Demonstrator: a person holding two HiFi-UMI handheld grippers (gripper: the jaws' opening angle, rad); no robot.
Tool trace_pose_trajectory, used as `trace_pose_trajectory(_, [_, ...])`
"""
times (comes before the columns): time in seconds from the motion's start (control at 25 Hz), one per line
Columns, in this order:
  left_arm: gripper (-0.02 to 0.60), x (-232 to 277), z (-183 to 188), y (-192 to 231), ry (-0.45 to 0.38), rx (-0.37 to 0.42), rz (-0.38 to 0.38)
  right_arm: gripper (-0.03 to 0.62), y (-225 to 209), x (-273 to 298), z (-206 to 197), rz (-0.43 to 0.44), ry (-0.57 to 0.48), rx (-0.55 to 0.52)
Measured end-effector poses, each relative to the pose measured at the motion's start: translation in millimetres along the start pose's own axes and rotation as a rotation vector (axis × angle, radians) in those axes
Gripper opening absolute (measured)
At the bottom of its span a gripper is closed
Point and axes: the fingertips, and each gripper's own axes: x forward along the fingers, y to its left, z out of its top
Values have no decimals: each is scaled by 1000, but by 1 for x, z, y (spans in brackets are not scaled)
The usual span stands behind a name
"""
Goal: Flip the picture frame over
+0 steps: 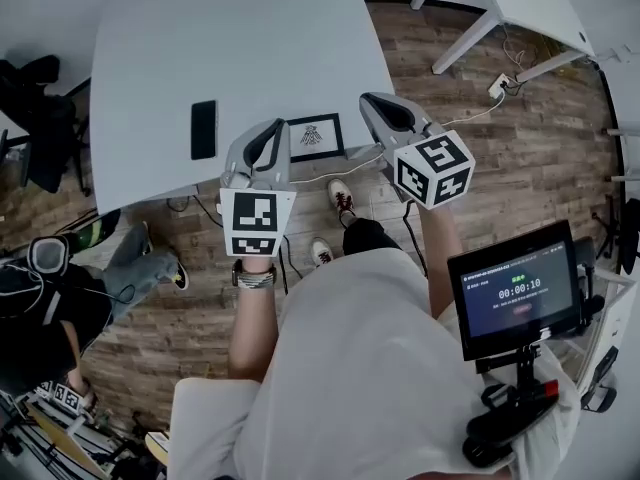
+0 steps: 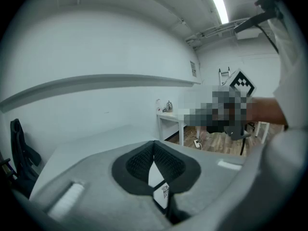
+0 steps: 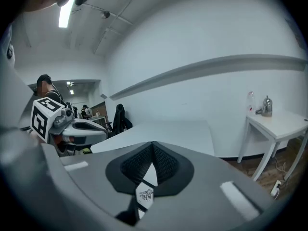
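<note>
- On the table's [image 1: 250, 38] near edge, the picture frame [image 1: 313, 136] lay flat, print up.
- Left gripper [image 1: 270, 133] and right gripper [image 1: 380, 106] hung above it, jaws closed, empty.
- Flip likely finished.

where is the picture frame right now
In the head view the picture frame lies picture-side up at the near edge of the table, between the left gripper and right gripper, right of a black slab.

Head view: the left gripper [image 1: 270, 130] overlaps the 9 o'clock edge of the picture frame [image 1: 326, 147]. Its drawing [image 1: 311, 135] is too small to identify. Gripper views show only a sliver of the frame. The dark slab [image 1: 203, 128] at 10 o'clock cannot be identified.
</note>
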Motion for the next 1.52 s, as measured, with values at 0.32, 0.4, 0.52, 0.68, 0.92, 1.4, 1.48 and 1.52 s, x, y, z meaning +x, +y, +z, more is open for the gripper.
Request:
trace_pose_trajectory(0.32, [5, -71, 98, -8, -143, 96, 73, 3, 44, -77, 97, -15, -171, -123])
trace_pose_trajectory(0.4, [5, -88, 119, -18, -176, 114, 84, 3, 54, -100, 115, -21, -204, -147])
trace_pose_trajectory(0.52, [5, -90, 134, -17, -212, 138, 90, 3, 60, -105, 132, -26, -237, -178])
trace_pose_trajectory(0.68, [5, -93, 149, -11, -247, 154, 102, 3, 66, -109, 150, -32, -273, -219])
trace_pose_trajectory(0.92, [5, -109, 173, -7, -292, 179, 126, 3, 78, -117, 171, -15, -319, -239])
trace_pose_trajectory(1.4, [5, -119, 185, -6, -330, 200, 142, 3, 85, -122, 184, -21, -342, -281])
trace_pose_trajectory(1.48, [5, -118, 186, -5, -332, 201, 138, 3, 84, -121, 184, -26, -340, -279])
trace_pose_trajectory(1.52, [5, -118, 187, -5, -333, 202, 136, 3, 83, -121, 183, -29, -337, -278])
